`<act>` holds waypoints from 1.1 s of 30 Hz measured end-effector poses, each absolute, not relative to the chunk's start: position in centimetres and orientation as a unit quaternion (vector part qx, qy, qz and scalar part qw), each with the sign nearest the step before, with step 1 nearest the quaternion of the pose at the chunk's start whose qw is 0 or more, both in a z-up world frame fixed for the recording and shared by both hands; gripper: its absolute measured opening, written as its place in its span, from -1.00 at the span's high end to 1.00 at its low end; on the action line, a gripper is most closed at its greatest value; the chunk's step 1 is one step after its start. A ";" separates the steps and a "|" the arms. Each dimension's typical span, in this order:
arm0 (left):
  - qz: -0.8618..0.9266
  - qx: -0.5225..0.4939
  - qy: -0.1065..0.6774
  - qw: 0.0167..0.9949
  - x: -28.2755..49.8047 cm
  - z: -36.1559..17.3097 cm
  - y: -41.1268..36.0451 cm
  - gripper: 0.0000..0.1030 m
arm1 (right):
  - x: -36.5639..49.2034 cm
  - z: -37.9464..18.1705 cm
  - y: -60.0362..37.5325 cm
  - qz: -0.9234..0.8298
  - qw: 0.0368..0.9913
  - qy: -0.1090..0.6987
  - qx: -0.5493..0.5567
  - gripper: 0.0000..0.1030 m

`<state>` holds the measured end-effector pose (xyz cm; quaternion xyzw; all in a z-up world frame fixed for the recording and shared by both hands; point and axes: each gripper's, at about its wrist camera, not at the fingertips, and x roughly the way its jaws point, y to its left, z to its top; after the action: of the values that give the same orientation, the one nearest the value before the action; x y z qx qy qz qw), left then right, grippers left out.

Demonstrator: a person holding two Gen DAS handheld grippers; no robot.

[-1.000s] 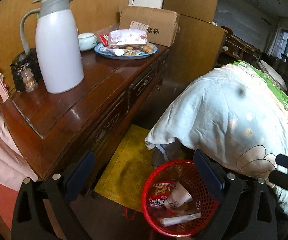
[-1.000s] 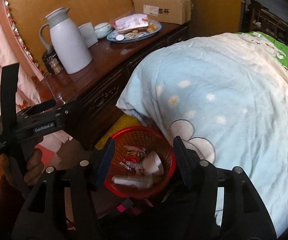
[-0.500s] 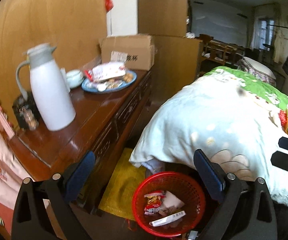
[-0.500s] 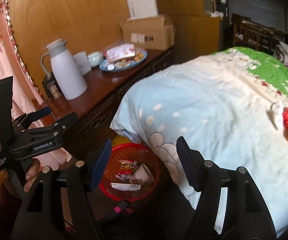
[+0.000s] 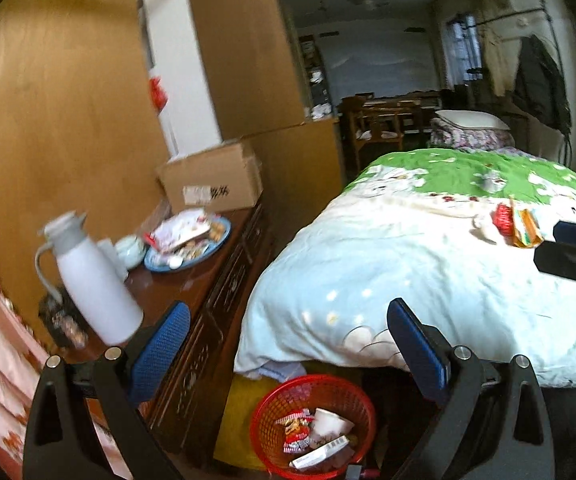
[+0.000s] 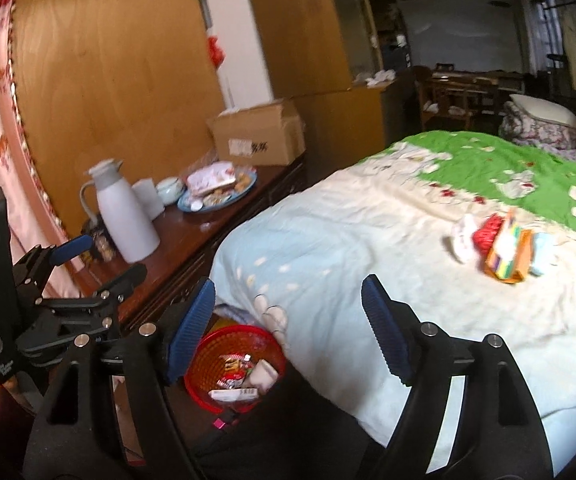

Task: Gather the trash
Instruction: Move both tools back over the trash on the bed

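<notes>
A red mesh trash basket (image 5: pixel 268 412) sits on the floor between the wooden sideboard and the bed; it holds wrappers, a paper cup and a small box. It also shows in the right wrist view (image 6: pixel 204 364). A pile of trash (image 6: pixel 500 248) lies on the bed quilt: white tissue, a red wrapper, an orange packet. The pile is in the left wrist view (image 5: pixel 516 224) too. My left gripper (image 5: pixel 288 352) is open and empty above the basket. My right gripper (image 6: pixel 288 320) is open and empty, over the bed's near corner.
The wooden sideboard (image 5: pixel 176 292) carries a white thermos jug (image 5: pixel 96 284), a blue plate of snacks (image 5: pixel 192 240), a small bowl and a cardboard box (image 5: pixel 212 180). The bed (image 6: pixel 368 240) fills the right side. A yellow mat lies by the basket.
Both grippers have risen and pulled back from the basket, so it looks smaller and lower. The trash pile on the bed has come into view. Both stay open.
</notes>
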<state>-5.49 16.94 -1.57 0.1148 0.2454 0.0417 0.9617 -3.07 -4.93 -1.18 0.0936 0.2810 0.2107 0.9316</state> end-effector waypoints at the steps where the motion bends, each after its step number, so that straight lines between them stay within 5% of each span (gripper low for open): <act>1: 0.040 0.121 0.242 0.962 -5.5 -1.4 16.2 -0.89 | -3.2 -1.0 -5.7 0.205 0.934 0.276 0.095 -0.44; 15: -0.026 0.155 0.267 0.951 0.8 -2.5 7.1 -0.89 | -0.1 -2.8 -16.6 0.091 0.946 0.273 0.152 -0.49; 33: -0.110 0.137 0.401 0.899 14.3 -10.0 -2.0 -0.89 | 5.6 -12.7 -28.8 -0.090 0.909 0.355 0.198 -0.49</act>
<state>14.34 -1.98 -9.97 0.1369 0.4007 -0.1104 0.8992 5.59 -28.75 -12.72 0.1980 0.3545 -0.0901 0.9094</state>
